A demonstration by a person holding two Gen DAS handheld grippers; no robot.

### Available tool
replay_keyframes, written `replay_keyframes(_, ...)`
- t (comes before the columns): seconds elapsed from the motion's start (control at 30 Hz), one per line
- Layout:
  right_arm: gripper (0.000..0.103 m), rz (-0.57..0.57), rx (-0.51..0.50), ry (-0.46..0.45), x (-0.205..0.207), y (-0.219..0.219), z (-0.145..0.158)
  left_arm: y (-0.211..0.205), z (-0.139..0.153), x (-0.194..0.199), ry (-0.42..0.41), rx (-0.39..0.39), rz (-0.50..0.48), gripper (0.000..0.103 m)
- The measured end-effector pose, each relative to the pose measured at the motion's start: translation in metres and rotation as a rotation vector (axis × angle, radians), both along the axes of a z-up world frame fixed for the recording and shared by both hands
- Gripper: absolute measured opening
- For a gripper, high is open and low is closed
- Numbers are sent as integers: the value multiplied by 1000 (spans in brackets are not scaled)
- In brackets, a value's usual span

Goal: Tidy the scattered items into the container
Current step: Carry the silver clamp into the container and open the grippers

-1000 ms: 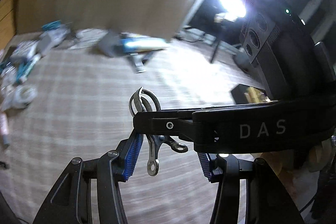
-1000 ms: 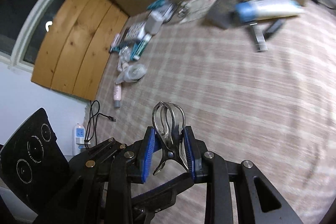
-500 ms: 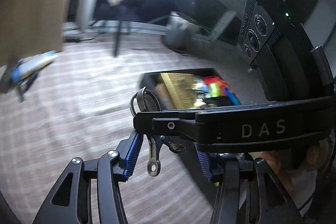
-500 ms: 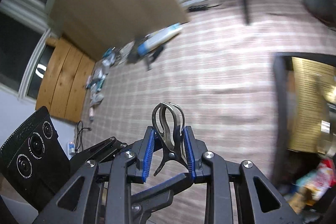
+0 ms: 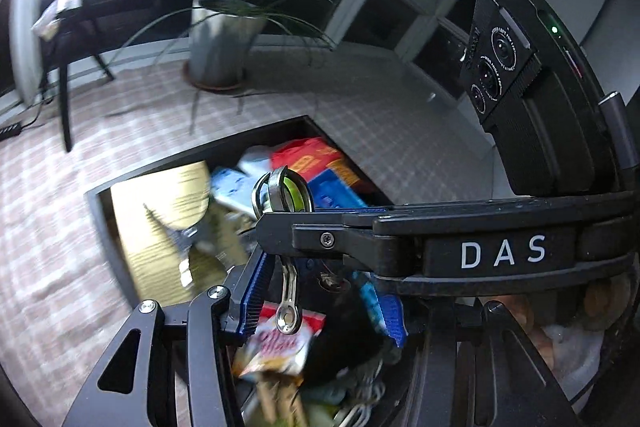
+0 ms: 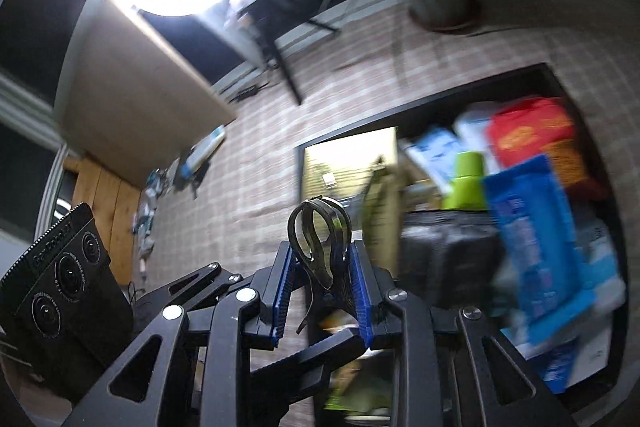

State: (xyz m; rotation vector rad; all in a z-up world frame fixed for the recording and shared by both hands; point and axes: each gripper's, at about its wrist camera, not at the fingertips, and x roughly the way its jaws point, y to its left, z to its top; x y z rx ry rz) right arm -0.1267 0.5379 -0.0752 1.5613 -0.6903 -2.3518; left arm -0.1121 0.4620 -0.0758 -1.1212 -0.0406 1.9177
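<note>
Clips (image 6: 320,247) pinched between right gripper (image 6: 322,297) pads, above the container (image 6: 298,163); left gripper (image 5: 324,291) spread.

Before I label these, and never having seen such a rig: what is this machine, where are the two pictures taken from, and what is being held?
There is no robot here. A person carries a two-finger tool in each hand, and each one has a wide-angle camera looking along its fingers. One picture is from the left tool, the other from the right tool. The right tool is shut on a metal clip. In the left view, the black bar marked DAS is the right tool crossing between the left pads. Whether those pads press on anything I cannot tell. Below lies a checked rug with a black box already holding many packets. More loose items lie farther off on the rug.
</note>
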Motion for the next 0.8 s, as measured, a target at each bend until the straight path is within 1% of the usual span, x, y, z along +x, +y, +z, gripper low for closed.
replay_keyframes(0.13, 25, -22, 5, 3, -1, 24, -1, 25, -1, 0, 11, -15, -14, 53)
replay_keyframes(0.27, 25, -28, 19, 7, -2, 35, 0, 33, -1, -5, 13, -24, -13, 53)
replay_keyframes(0.3, 25, -27, 19, 8, -2, 36, 0, 33, -1, -6, 16, -28, -10, 54)
replay_keyframes(0.33, 26, -27, 13, 8, -3, 37, 0, 33, 0, -6, 20, -41, 7, 61)
replay_keyframes(0.37, 27, -30, 7, 7, -3, 38, 0, 32, 0, -9, 15, -47, 20, 64)
replay_keyframes(0.43, 36, -58, 21, 8, -3, 41, 0, 25, 1, -14, -2, -35, 35, 65)
replay_keyframes(0.47, 45, -76, 38, 15, -2, 43, 1, 22, 3, -16, 2, -35, 43, 65)
replay_keyframes(0.5, 49, -92, 49, 23, -2, 44, 2, 17, 4, -16, 12, -41, 53, 65)
replay_keyframes(0.63, 50, -104, 34, 18, -2, 44, 3, -3, 9, -20, 20, -56, 86, 65)
replay_keyframes(0.8, 50, -76, 43, 26, -5, 26, 8, -39, 11, -21, 24, -79, 133, 65)
